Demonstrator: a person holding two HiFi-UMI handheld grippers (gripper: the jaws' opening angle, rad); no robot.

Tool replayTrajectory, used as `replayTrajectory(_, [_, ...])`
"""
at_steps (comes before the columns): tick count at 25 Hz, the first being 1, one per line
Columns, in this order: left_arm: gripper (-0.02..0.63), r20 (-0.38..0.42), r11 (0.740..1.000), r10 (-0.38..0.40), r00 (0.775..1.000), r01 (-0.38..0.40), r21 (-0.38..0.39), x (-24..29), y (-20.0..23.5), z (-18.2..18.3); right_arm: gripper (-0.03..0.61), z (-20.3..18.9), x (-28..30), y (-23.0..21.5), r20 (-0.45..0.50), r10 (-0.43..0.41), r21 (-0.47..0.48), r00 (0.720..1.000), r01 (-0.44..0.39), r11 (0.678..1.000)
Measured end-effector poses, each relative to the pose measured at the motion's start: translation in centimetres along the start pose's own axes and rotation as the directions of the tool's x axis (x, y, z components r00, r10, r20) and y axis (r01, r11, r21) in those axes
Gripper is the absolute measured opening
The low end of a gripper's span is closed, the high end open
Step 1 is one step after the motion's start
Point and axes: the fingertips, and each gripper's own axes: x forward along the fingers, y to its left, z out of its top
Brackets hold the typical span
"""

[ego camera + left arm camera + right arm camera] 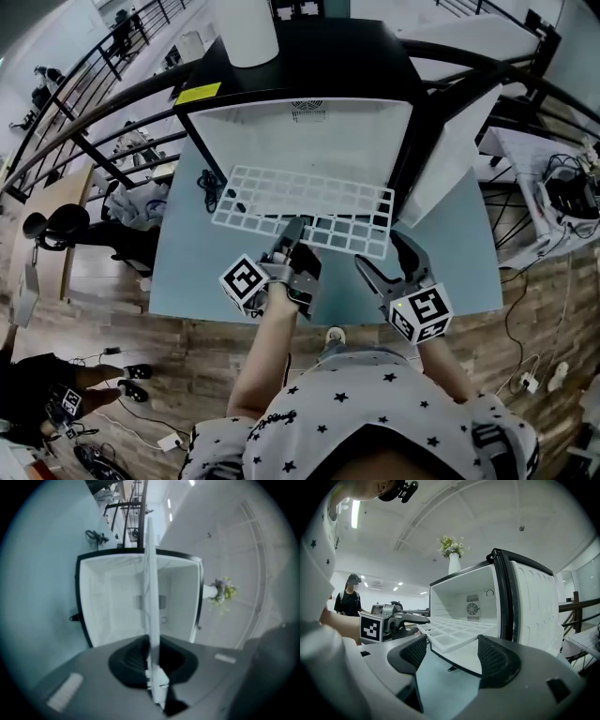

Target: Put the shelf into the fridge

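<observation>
Currently a white grid shelf (305, 208) is hanging roughly level in front of the open mouth of a small black fridge (328, 56). Its far edge is reaching the white cavity, at or just inside the lip, while most of the grid is sticking out over the surface (187, 272). The left gripper (292, 234) is holding it by the middle of the near edge, its fingers pinching the plastic rim; in the left gripper view the shelf is showing edge-on and pointing straight into the cavity. The right gripper (379, 249) is hovering just beside the shelf's near right corner, its fingers spread, with nothing between them and touching nothing. The fridge door (450, 159) is standing swung open to the right. Since a single pinch at one edge is carrying the whole shelf, the far end is likely sagging or twisting a little. A tilted far edge could end up catching on the cavity's lip or missing its supports, and pushing against that might shove the fridge back or pry the rim out of the fingers. The open door is also crowding the right side, where the free gripper could knock it. The surface is a pale blue tabletop, carrying the fridge and a small dark cable clump (208, 187) at its left. A white vase (247, 33) is standing on the fridge top. Black railings are curving past the surface, above a wooden floor strewn with cables.
</observation>
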Motion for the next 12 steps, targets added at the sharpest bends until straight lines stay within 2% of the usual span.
replayTrajectory(12, [0.034,-0.009,1.0,0.002,1.0,-0.002,0.013,1.5,-0.1,1.2,0.299,0.6,2.0,-1.2,0.008,0.018,0.009,1.0,-0.018,1.0])
